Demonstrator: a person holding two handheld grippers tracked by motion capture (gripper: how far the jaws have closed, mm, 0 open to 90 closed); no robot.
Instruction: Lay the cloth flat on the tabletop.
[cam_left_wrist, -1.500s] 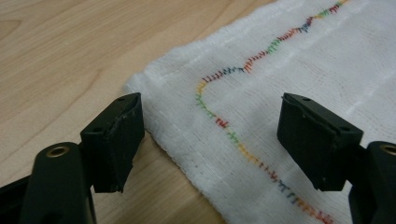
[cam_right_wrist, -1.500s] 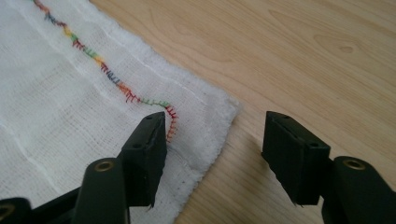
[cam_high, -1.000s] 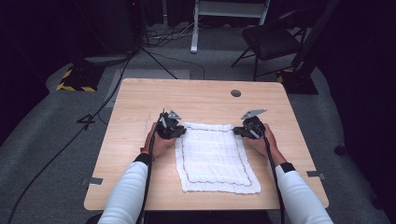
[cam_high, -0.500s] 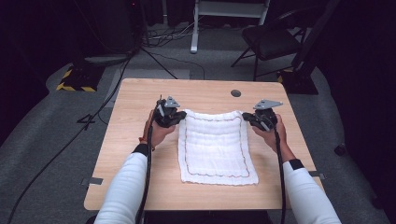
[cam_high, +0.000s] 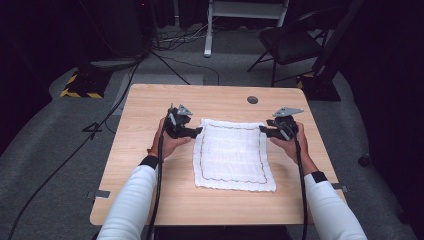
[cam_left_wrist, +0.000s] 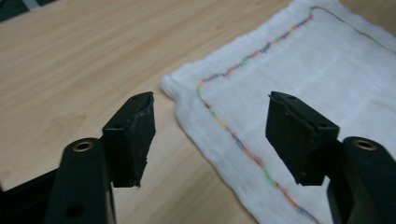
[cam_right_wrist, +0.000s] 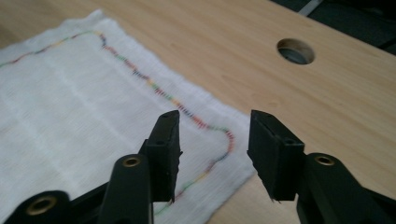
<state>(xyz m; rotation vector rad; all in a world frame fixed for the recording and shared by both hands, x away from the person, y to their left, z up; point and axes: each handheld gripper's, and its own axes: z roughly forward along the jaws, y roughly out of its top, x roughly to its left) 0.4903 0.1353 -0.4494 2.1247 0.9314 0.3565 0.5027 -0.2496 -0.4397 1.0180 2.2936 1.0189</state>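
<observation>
A white cloth (cam_high: 234, 154) with a wavy multicoloured stitched border is lying flat on the desk (cam_high: 150, 115), spread out as a rectangle between the person's two hands. The left gripper (cam_high: 196, 131) is hovering just beside the cloth's far left corner, and the right gripper (cam_high: 263, 130) is hovering at the far right corner. Both sets of jaws have just been opening, and nothing is caught between them. In the left gripper view the left gripper (cam_left_wrist: 210, 135) is standing spread wide, with the cloth (cam_left_wrist: 303, 93) lying untouched on the desk below and beyond the jaws. In the right gripper view the right gripper (cam_right_wrist: 212, 154) is standing parted above the cloth's corner (cam_right_wrist: 224, 140), its pads pressing on nothing. A round cable hole (cam_right_wrist: 295, 51) is showing in the desk beyond that corner. Judging by this, the spreading step is ending: the far corners are being let go and the cloth is resting smooth. The next move probably calls for choosing fresh hold points, perhaps two corners or an edge for a fold, then lowering the spread jaws around a single layer of fabric without dragging or wrinkling it.
</observation>
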